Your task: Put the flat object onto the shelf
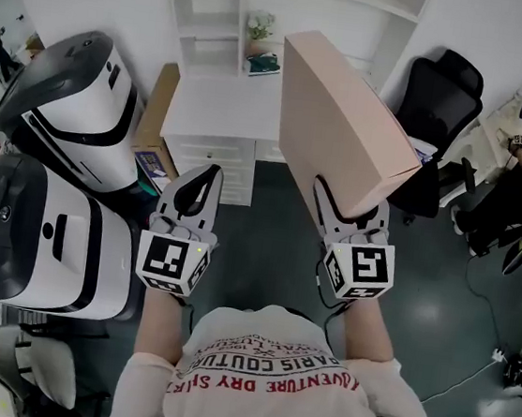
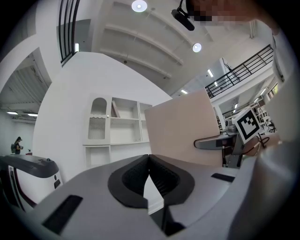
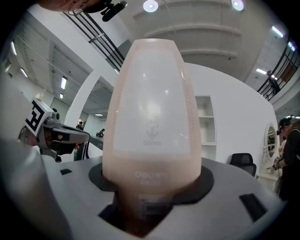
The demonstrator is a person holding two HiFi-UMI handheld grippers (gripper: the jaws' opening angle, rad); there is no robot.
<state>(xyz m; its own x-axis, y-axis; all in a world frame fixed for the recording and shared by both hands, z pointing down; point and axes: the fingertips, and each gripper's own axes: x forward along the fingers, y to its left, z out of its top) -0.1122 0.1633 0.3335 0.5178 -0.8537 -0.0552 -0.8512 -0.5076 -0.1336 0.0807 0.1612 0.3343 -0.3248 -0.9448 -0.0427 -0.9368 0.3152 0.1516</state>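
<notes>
Between the jaws of the right gripper (image 1: 347, 215) sits the near end of a flat, pale pinkish-tan cardboard box (image 1: 343, 118). It is held on its narrow edge, so its long body juts out from the grip toward the tall white open-fronted shelf unit (image 1: 239, 21) against the far wall. The pads are clamped on its two broad faces, and in the right gripper view the box fills the space between them, with a printed label at the gripped end. The left gripper (image 1: 193, 196) hovers beside it, apart from the box, its jaws brought together on nothing. Judging by the crisp corners and unbowed faces, the box is stiff and probably light, perhaps hollow or thinly filled, so it should not sag. Gripped at one end only, though, its length acts as a lever that could swing or twist in the pads, and smooth card may slip. The broad faces might dent under a hard squeeze. A hold nearer the middle of the edge, or the free gripper steadying the far end, would likely give better control. It will probably need sliding edge first into a bay above the white desk (image 1: 218, 108).
</notes>
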